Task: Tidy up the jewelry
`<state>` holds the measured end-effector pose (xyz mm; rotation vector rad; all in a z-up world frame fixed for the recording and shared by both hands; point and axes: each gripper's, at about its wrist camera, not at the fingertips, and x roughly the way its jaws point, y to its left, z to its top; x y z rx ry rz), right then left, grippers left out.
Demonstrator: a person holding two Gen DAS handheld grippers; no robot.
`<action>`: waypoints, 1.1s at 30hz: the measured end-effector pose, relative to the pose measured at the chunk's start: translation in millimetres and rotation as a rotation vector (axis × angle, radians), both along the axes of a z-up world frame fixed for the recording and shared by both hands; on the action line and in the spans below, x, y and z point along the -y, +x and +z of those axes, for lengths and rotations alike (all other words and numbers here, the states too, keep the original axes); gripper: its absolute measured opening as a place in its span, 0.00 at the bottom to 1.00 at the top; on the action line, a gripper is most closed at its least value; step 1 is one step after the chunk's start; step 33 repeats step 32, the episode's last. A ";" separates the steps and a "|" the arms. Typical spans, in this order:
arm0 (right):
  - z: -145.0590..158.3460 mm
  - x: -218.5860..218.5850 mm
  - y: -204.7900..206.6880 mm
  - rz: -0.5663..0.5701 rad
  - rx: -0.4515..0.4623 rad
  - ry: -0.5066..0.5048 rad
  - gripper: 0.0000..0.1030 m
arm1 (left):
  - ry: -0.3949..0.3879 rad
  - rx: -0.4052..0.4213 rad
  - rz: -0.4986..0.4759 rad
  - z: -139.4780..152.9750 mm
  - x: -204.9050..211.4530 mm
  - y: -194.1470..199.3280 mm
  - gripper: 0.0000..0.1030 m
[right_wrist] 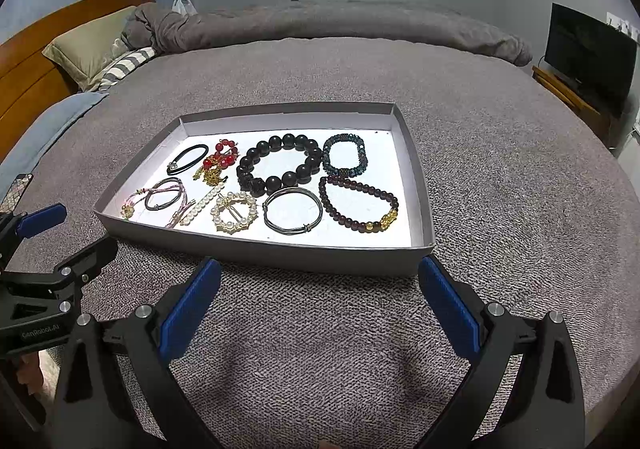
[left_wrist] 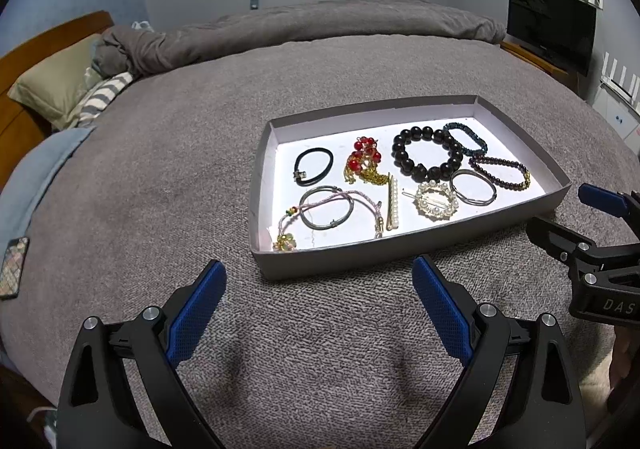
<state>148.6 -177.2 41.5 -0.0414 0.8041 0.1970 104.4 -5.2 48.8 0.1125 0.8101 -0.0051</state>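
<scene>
A shallow grey tray (left_wrist: 320, 261) (right_wrist: 264, 253) with a white floor lies on the grey bedspread. It holds several pieces: a big black bead bracelet (left_wrist: 427, 153) (right_wrist: 277, 164), a teal beaded band (right_wrist: 345, 154), a dark red bead bracelet (right_wrist: 358, 203), a silver bangle (right_wrist: 293, 210), a pearl ring brooch (left_wrist: 436, 200) (right_wrist: 234, 211), a pearl hair clip (left_wrist: 393, 202), red and gold jewelry (left_wrist: 363, 166), a black hair tie (left_wrist: 314, 165) and a pink cord with a grey bangle (left_wrist: 327, 207). My left gripper (left_wrist: 318, 313) and right gripper (right_wrist: 320, 309) hover open before the tray's near wall, empty.
The bed (left_wrist: 160, 177) carries a rolled grey duvet (right_wrist: 320, 25) at the far side and pillows (left_wrist: 60, 85) by a wooden headboard. A phone (left_wrist: 14, 267) lies at the left edge. A dark TV (right_wrist: 588, 53) stands on the right.
</scene>
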 end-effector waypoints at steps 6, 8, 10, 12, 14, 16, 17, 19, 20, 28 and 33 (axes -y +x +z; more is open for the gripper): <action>0.0 0.1 -0.2 0.000 0.001 0.000 0.95 | 0.001 -0.001 -0.002 -0.1 0.9 0.1 0.93; -0.1 0.0 -0.1 0.001 0.000 0.000 0.95 | 0.001 -0.001 -0.003 0.0 0.3 -0.2 0.93; -0.1 0.0 -0.2 0.000 0.000 0.000 0.95 | 0.000 -0.003 -0.004 -0.1 0.3 -0.1 0.93; -0.1 0.0 -0.3 0.000 -0.001 0.000 0.95 | 0.001 -0.005 -0.005 -0.4 0.4 0.0 0.93; 0.0 0.1 -0.4 0.001 0.000 0.000 0.95 | 0.002 -0.003 -0.003 -0.3 0.3 0.0 0.93; -0.4 -0.1 -0.7 0.001 -0.001 -0.001 0.95 | 0.001 0.000 -0.001 -0.3 0.0 0.0 0.93; -0.3 -0.2 -0.7 0.001 -0.001 0.000 0.95 | -0.001 0.001 -0.003 -0.3 -0.1 0.2 0.93; -0.2 -0.3 -0.6 0.001 -0.001 -0.001 0.95 | -0.005 0.003 -0.008 -0.5 -0.2 0.4 0.93; -0.7 -0.2 -0.8 0.002 -0.002 -0.002 0.95 | -0.005 0.001 -0.010 -1.0 0.1 0.8 0.93; -2.5 1.2 -0.9 0.005 -0.004 -0.005 0.95 | -0.008 -0.006 -0.031 -2.6 2.5 0.2 0.93; -2.9 3.4 -0.6 0.005 -0.006 -0.006 0.95 | -0.007 -0.013 -0.027 -4.7 0.5 0.2 0.93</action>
